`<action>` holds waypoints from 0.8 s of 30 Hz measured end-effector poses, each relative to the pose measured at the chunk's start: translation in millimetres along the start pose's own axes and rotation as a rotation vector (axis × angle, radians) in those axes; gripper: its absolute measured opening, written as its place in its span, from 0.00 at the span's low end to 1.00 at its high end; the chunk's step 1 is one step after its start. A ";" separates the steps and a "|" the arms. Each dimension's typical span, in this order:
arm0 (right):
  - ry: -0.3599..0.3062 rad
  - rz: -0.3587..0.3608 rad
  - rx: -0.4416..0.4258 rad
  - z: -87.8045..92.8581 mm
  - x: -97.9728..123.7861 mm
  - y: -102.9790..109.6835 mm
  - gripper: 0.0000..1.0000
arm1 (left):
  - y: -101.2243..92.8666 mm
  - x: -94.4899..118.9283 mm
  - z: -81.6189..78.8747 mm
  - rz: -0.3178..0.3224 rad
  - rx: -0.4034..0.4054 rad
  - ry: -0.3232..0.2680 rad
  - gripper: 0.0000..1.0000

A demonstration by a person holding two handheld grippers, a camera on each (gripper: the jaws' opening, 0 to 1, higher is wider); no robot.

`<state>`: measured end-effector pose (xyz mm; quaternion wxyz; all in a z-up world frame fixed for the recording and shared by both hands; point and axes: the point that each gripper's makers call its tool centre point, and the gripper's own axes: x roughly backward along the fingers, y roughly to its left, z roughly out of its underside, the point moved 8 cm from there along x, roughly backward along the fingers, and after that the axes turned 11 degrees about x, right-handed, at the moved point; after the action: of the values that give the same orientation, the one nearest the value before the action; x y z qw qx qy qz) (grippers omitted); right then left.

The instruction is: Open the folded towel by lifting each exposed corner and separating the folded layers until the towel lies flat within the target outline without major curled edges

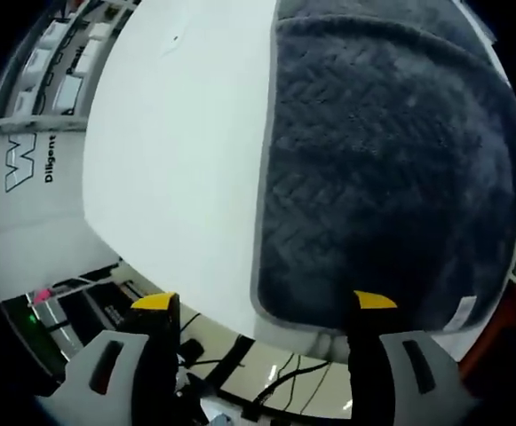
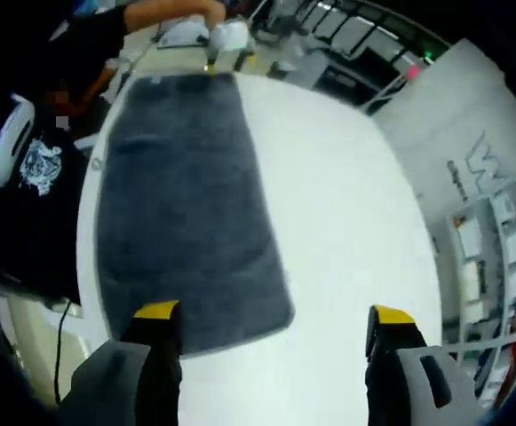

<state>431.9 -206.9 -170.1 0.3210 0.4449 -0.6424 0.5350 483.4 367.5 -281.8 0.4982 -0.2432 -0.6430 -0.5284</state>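
Left gripper view looks along my left tool, whose two yellow-tipped jaws stand wide apart with nothing between them. One tip hangs past the edge of the white worktop, over the floor and some dark cables below; the other tip sits in front of the near end of the dark grey towel. The towel lies spread on the worktop, its ribbed pile showing and a paler hem running along its long side and around its rounded corner. A small white label sticks out at the towel's near edge, just beside the worktop's edge. Beyond the worktop stands a white panel with dark lettering. Right gripper view shows my right tool, its jaws likewise parted and holding nothing; one tip is over the towel's near end, the other over bare worktop, well apart from the cloth. From here the towel runs lengthwise away from me along one side of the worktop, lying flat, with its near corner rounded and no big curl that I can make out. At its far end my other tool shows, small and pale, and a person in a dark printed shirt stands by the towel's long edge.
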 end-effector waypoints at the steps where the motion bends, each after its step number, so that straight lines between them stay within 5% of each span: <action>1: 0.015 -0.018 -0.018 3.0 -2.8 -2.2 0.79 | -0.3 -1.0 0.2 -0.001 -0.004 0.006 0.75; 3: 0.056 -0.073 -0.062 8.5 -7.4 -2.1 0.80 | -1.0 -2.8 -0.1 0.005 -0.011 0.015 0.75; 7: 0.091 -0.066 -0.035 12.2 -15.9 -5.5 0.71 | 1.0 -6.6 -2.7 0.006 -0.005 0.007 0.73; 17: 0.116 -0.092 -0.045 28.1 -46.1 5.2 0.61 | 3.7 -21.0 -2.4 0.028 -0.016 0.023 0.66; 24: 0.119 -0.101 -0.082 39.3 -77.1 6.5 0.49 | 3.1 -33.1 -0.4 0.033 -0.010 0.036 0.52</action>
<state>459.1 -227.3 -249.9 0.4033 0.4308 -0.6204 0.5166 498.9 375.2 -310.1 0.5171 -0.2467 -0.6273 -0.5274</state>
